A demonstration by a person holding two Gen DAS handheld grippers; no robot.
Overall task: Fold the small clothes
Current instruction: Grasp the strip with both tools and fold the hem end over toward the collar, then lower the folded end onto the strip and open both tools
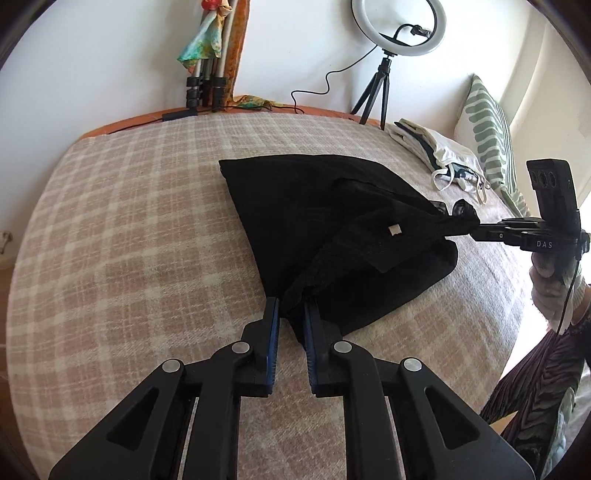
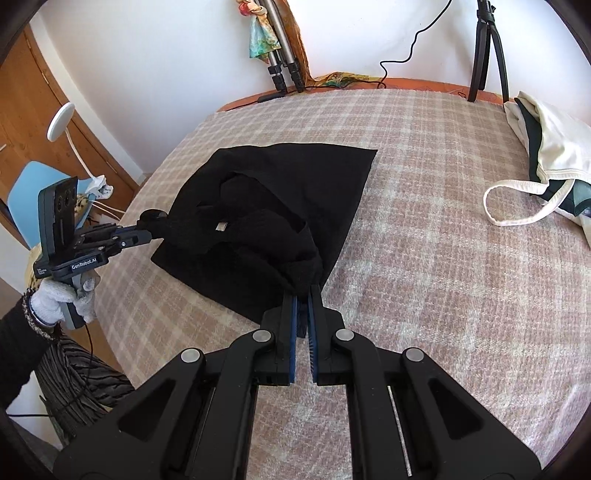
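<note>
Left wrist view looks down onto a bed [image 1: 147,206] covered with a beige and cream checked blanket. A white wall runs along the bed's far edge, where an orange strip of bedding shows. Folded tripod legs [image 1: 205,85] draped with a colourful scarf [image 1: 201,44] lean against that wall. A ring light [image 1: 399,26] on a small black tripod stands at the far edge, toward the right corner. A green and white patterned pillow [image 1: 489,136] leans at the bed's right edge, with a pile of pale clothes [image 1: 436,151] just beside it.

A black garment [image 1: 295,206] lies near the middle of the bed, partly folded over itself, with a small white label showing. The left gripper [image 1: 291,310] has the garment's near corner between its jaws, which stand slightly apart; whether the pads press on the cloth cannot be told. The right gripper [image 1: 476,227], held in a gloved hand [image 1: 550,288], has its jaws clamped on the garment's right corner, lifting it off the blanket.

Right wrist view shows the same bed, with wooden furniture [image 2: 33,110] and a blue chair [image 2: 27,184] past its left edge.
</note>
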